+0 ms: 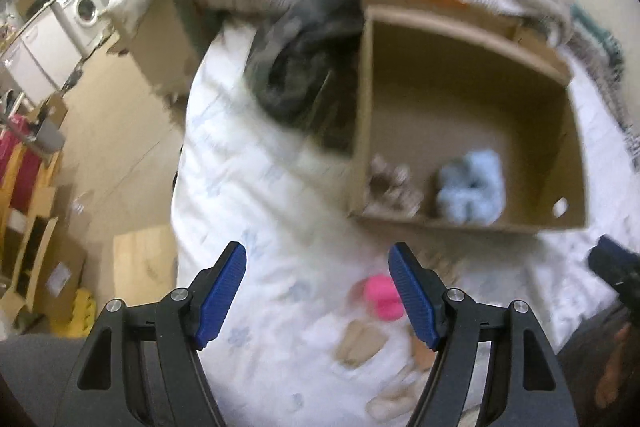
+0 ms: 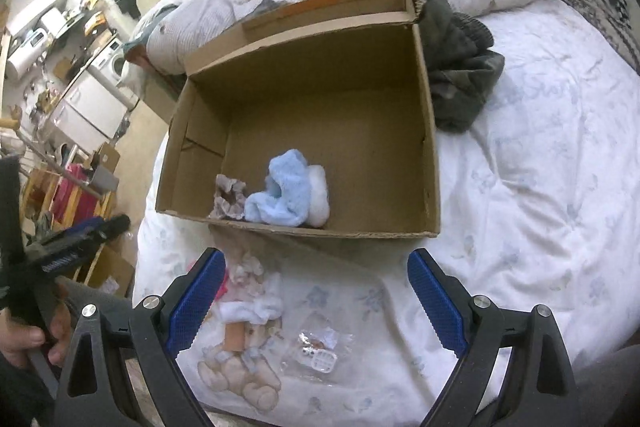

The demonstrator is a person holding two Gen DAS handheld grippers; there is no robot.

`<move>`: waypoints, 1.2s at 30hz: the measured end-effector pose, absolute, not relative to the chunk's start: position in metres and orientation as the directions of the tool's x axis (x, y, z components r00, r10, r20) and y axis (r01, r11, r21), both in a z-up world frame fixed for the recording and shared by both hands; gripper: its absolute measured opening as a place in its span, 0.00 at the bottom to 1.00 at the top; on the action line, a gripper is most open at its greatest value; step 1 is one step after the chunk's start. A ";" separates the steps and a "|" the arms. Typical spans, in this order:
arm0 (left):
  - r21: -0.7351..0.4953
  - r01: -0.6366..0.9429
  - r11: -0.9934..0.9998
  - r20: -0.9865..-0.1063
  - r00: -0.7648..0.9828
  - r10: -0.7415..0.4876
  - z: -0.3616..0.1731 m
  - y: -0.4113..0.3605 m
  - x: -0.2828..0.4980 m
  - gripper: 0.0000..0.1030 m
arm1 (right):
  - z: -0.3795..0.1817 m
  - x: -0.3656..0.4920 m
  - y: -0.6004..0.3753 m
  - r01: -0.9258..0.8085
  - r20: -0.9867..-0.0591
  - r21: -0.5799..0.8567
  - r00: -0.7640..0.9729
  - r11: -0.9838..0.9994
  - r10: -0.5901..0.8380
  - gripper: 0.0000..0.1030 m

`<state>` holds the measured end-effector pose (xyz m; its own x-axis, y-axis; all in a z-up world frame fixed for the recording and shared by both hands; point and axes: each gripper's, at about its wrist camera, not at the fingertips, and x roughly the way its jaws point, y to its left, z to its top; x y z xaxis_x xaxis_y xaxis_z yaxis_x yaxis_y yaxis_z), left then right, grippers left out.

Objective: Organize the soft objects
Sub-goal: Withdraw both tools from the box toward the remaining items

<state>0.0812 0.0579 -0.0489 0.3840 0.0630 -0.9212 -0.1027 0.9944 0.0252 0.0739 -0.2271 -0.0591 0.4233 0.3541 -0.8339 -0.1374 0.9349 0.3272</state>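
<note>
Two soft things already lie in the box [image 2: 304, 99]: a blue cloth [image 2: 286, 195] and a grey scrunchie [image 2: 229, 197] at its 6 o'clock wall. Left on the bed [image 2: 540, 167] are a pink item [image 1: 382, 297], white cloth [image 2: 252, 301] and bear [image 2: 240, 375]. Both claws, left [image 1: 318, 295] and right [image 2: 316, 303], gape wide and empty.

Left gripper [image 1: 318, 293] tilted steeply down, jaws apart, empty. Right gripper [image 2: 316, 301] likewise angled down, jaws spread, nothing between.
</note>
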 end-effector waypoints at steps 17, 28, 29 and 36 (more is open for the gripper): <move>-0.054 -0.044 0.998 -0.998 -0.009 -0.055 -0.139 0.044 0.070 0.64 | -0.077 0.066 -0.231 -0.076 -0.860 0.337 0.382 0.939 0.339 0.95; -0.081 0.019 0.997 -0.993 -0.090 -0.079 -0.170 0.022 0.076 0.21 | -0.095 0.070 -0.225 -0.068 -0.899 0.313 0.299 0.947 0.318 0.95; -0.078 0.041 0.996 -0.993 -0.086 -0.074 -0.172 0.016 0.076 0.11 | -0.099 0.070 -0.225 -0.062 -0.904 0.321 0.277 0.945 0.325 0.95; -0.094 0.074 0.993 -0.995 0.014 -0.095 -0.144 0.010 0.071 0.06 | -0.140 0.068 -0.216 -0.026 -0.920 0.387 0.057 0.922 0.388 0.95</move>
<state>0.0710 0.0102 -0.1437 0.0136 -0.0948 -0.9954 0.0742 0.9928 -0.0935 0.0676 -0.2157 -0.1396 0.0571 0.3881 -0.9198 -0.0264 0.9216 0.3872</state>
